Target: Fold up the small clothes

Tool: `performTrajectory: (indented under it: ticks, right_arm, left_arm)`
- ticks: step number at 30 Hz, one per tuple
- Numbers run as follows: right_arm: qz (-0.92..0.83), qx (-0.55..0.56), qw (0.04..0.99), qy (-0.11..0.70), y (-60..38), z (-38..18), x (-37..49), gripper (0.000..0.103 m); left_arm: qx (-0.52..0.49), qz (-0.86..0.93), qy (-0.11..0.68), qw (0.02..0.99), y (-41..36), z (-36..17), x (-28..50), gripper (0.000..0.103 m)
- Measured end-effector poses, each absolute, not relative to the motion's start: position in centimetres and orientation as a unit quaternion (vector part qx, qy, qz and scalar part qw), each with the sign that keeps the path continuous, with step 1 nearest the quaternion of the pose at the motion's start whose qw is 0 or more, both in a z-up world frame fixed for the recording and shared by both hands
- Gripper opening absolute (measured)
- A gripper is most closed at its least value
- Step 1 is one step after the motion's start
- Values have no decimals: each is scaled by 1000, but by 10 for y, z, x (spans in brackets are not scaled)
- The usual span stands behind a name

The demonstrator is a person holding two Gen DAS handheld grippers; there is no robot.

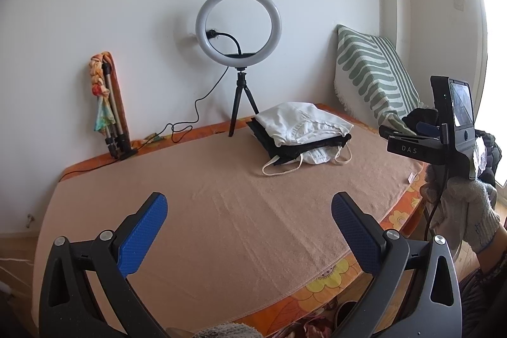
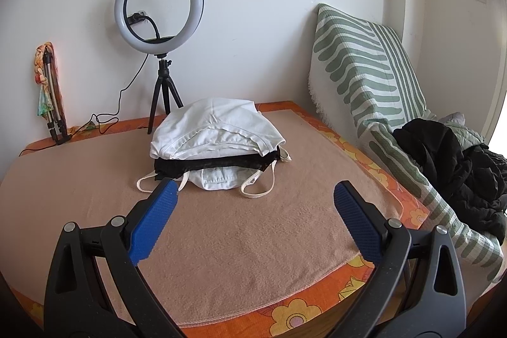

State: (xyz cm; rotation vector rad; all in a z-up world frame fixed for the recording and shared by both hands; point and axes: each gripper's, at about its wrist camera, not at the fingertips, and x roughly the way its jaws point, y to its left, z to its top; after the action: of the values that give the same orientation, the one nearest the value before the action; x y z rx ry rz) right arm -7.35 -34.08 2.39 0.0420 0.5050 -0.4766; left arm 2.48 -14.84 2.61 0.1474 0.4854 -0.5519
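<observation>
While the left gripper (image 1: 249, 205) hangs with its blue pads spread wide over the near part of the tan towel (image 1: 221, 211), gripping nothing, the stack of folded clothes (image 1: 301, 129) sits far right on that towel, just right of the ring light (image 1: 238, 21) on its tripod. In the right wrist view, the right gripper (image 2: 255, 195) is likewise spread apart and empty, near the stack (image 2: 215, 141): white garment on top, black beneath, a strapped white piece lowest. A dark heap (image 2: 453, 167) lies right on the striped cover (image 2: 364, 62).
</observation>
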Motion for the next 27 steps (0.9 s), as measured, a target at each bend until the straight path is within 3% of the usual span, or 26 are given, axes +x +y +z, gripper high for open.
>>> performTrajectory:
  ticks: [27]
  right_arm:
    - [-244,28,937,246,-341,23,-76,100]
  left_arm:
    - [73,-269,239,930,-148,24,28,103]
